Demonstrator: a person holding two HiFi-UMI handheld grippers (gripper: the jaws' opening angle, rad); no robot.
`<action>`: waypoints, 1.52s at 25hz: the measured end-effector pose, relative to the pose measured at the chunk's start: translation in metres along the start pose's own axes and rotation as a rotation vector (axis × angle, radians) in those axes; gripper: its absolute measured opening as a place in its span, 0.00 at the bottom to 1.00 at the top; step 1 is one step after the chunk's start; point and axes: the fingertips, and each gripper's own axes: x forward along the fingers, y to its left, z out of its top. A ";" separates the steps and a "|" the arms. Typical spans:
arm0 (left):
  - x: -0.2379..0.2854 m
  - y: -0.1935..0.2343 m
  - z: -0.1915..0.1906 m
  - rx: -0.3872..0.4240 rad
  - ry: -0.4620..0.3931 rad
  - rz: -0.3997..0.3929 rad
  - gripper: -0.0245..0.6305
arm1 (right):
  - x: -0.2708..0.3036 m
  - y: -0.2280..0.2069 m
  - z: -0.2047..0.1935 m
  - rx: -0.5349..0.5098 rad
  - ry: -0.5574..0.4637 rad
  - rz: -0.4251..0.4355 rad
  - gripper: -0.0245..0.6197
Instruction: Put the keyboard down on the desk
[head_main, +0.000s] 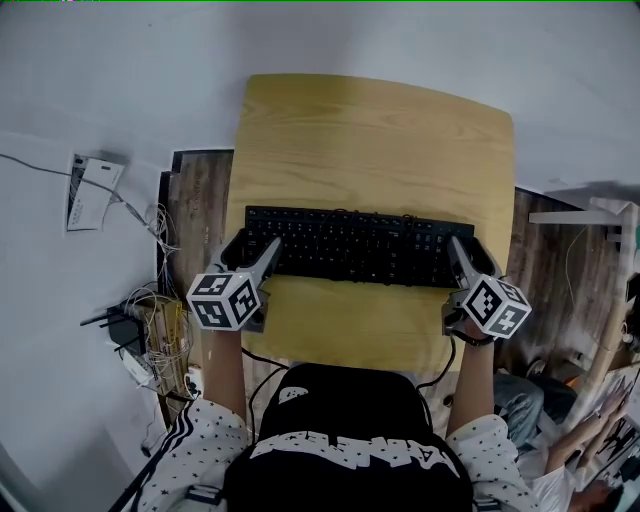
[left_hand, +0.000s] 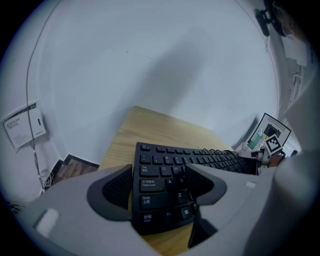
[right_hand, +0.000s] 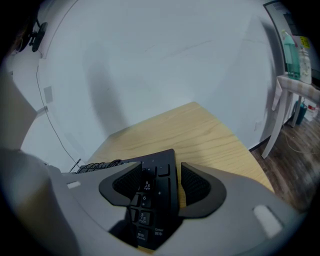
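A person in a dark printed top (head_main: 350, 440) and dotted sleeves (head_main: 200, 440) stands at the near edge of a pale wooden worktop (head_main: 370, 130), a gripper in each hand. The marker cubes (head_main: 225, 300) of both grippers hang just over that near edge, one by each near corner.

The left gripper (head_main: 252, 248) reaches in from the near left. Its jaws stand apart astride the left end of the black keyboard (head_main: 355, 245): in the left gripper view the outer jaw sits at the keyboard's (left_hand: 160, 197) end edge and the inner one lies over the keys, though contact cannot be told there. The right gripper (head_main: 468, 250) mirrors it at the number-pad end, jaws likewise apart. The right gripper view shows a strip of bare wood between the keyboard (right_hand: 155, 192) and the outer jaw, so nothing is clamped.

The keyboard lies flat across the worktop, long side along the near edge and closer to it than to the far edge, its ends close to the left and right edges. The far half of the worktop runs to a pale wall (head_main: 330, 40). Off the left edge, a tangle of cables (head_main: 160, 345) sits on the floor
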 end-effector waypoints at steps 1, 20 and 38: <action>0.001 0.000 0.000 0.001 0.002 0.002 0.51 | 0.000 -0.001 0.000 -0.001 0.001 -0.001 0.44; -0.027 0.008 0.033 0.045 -0.150 0.068 0.39 | -0.020 0.010 0.044 -0.008 -0.111 0.028 0.24; -0.067 -0.054 0.100 0.090 -0.312 0.033 0.03 | -0.061 0.060 0.085 -0.079 -0.212 0.111 0.06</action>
